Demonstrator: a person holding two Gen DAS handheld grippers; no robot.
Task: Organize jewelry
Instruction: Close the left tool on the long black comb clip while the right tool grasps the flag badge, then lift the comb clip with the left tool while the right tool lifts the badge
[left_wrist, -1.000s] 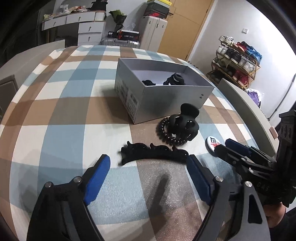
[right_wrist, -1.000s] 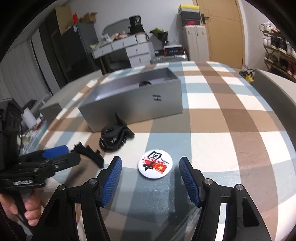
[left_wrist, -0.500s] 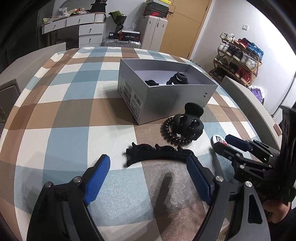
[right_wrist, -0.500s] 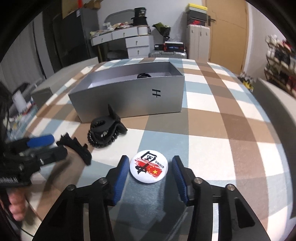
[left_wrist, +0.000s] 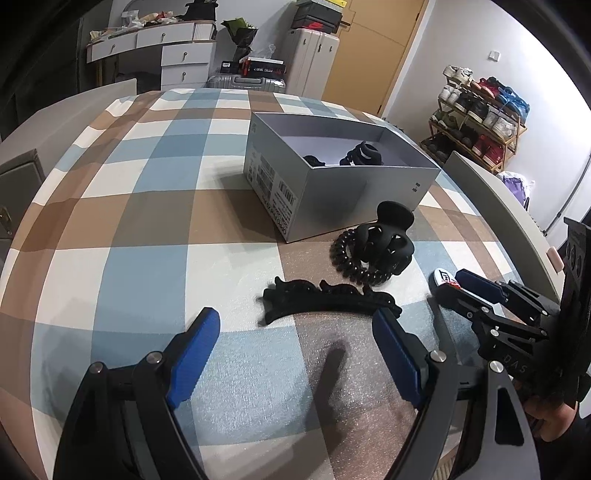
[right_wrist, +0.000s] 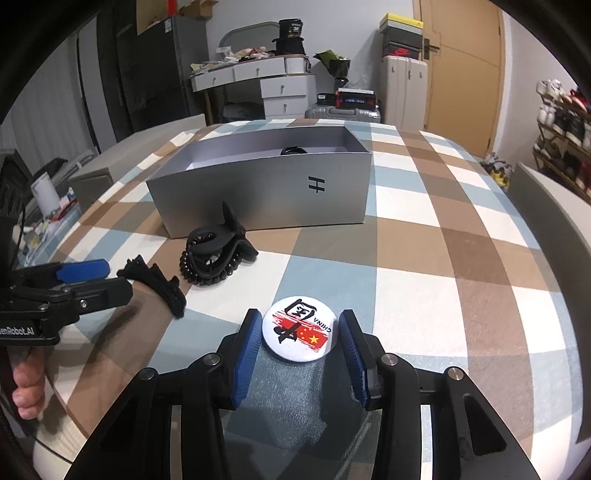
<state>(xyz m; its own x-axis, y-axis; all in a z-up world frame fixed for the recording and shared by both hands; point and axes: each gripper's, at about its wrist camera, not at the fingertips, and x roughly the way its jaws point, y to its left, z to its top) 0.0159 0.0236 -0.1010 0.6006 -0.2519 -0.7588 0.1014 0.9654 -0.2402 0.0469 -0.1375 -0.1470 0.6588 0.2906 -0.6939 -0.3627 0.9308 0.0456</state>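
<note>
A round white badge (right_wrist: 300, 328) with a red flag print lies on the checked tablecloth, between the blue pads of my right gripper (right_wrist: 300, 332), which is shut on it; the badge also shows in the left wrist view (left_wrist: 445, 277). My left gripper (left_wrist: 295, 339) is open and empty, just short of a long black hair clip (left_wrist: 328, 300). A black claw clip (left_wrist: 384, 240) rests on a black bead bracelet (left_wrist: 351, 264). An open grey box (left_wrist: 332, 192) holds several black hair items (left_wrist: 360, 155).
The table's right edge runs close behind my right gripper (left_wrist: 480, 295). Beyond the table stand a white dresser (right_wrist: 266, 85), suitcases (left_wrist: 314, 62) and a shoe rack (left_wrist: 480, 110).
My right gripper moved forward around the badge and closed its pads onto its edges. My left gripper stayed open near the long clip.
</note>
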